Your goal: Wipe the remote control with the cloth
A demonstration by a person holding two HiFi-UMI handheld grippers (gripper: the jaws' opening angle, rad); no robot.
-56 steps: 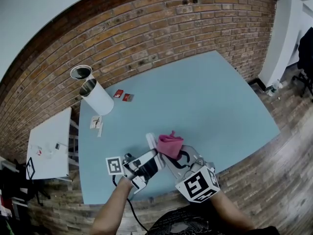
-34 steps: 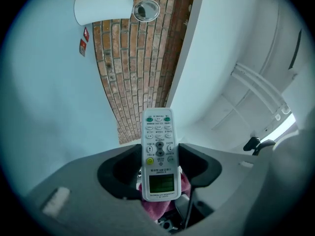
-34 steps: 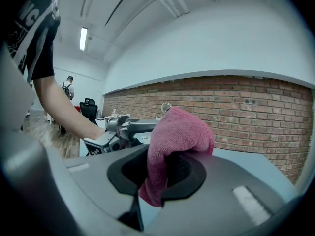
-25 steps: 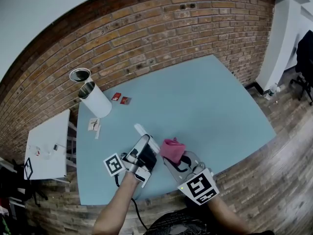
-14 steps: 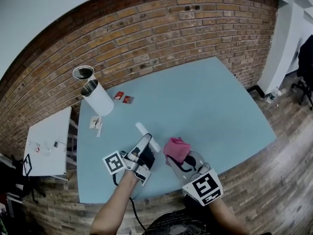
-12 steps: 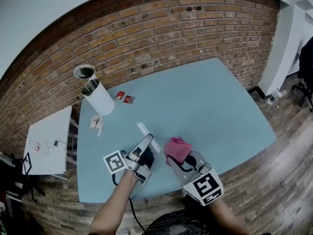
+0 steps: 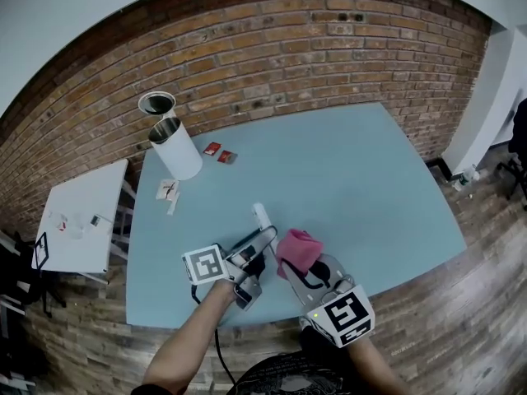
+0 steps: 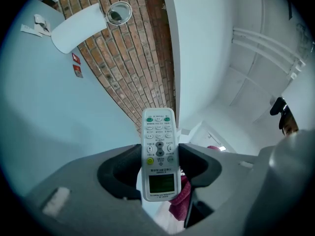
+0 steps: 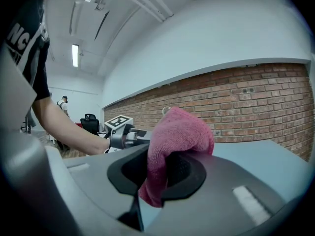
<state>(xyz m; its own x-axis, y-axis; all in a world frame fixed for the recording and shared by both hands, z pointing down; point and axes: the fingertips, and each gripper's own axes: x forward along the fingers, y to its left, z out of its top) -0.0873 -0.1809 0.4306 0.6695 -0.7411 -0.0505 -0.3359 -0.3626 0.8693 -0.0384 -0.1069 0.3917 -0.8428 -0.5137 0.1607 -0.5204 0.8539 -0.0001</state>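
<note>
- Left hand-held gripper (image 8: 158,165): clamped on the remote control (image 8: 158,141), held over the surface (image 7: 362,171).
- Right hand-held gripper (image 9: 165,173): closed on the pink cloth (image 9: 179,129), near the remote control.
- Step: wiping apparently pending; the next move likely calls for the pink cloth pressed along the remote control.

A pale blue table (image 7: 354,171) stands against a brick wall (image 7: 272,56); a white cylinder (image 7: 181,156) stands at its far left corner; two red packets (image 7: 219,152) lie just beside; white slips (image 7: 168,191) lie near the left edge.
</note>
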